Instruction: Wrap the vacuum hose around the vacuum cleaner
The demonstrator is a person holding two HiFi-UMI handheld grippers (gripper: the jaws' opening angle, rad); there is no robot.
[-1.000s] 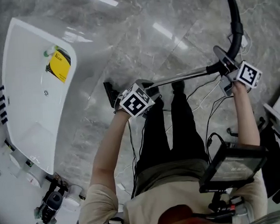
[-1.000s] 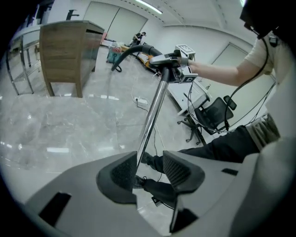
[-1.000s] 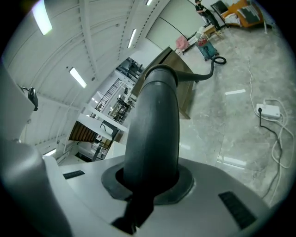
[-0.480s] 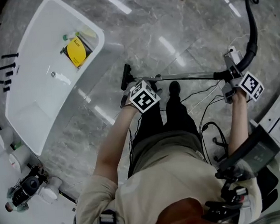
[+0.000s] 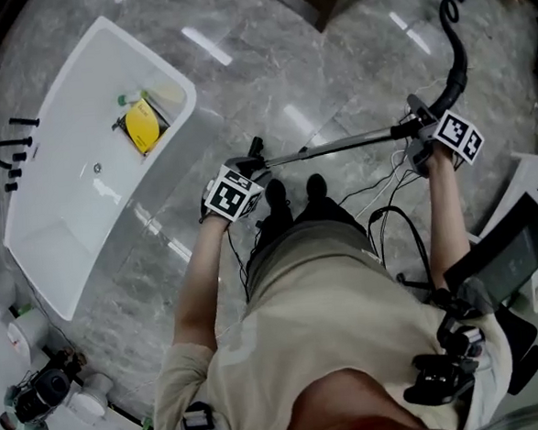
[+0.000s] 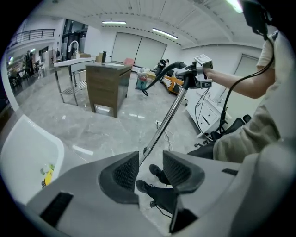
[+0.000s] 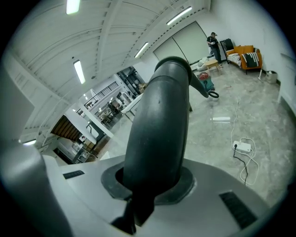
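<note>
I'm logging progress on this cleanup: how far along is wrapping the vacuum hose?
Done: nothing wrapped; the hose trails away loose. In hand: the right gripper is shut on the hose's handle end, and the left gripper is open by the metal wand. Left: all the wrapping.

Bathtub (image 5: 58,224) is parked well left of the left claw (image 6: 150,158); the wand (image 5: 347,143) is stretched from just ahead of it to the right claw (image 7: 152,183), hose (image 5: 458,54) trailed beyond.
</note>
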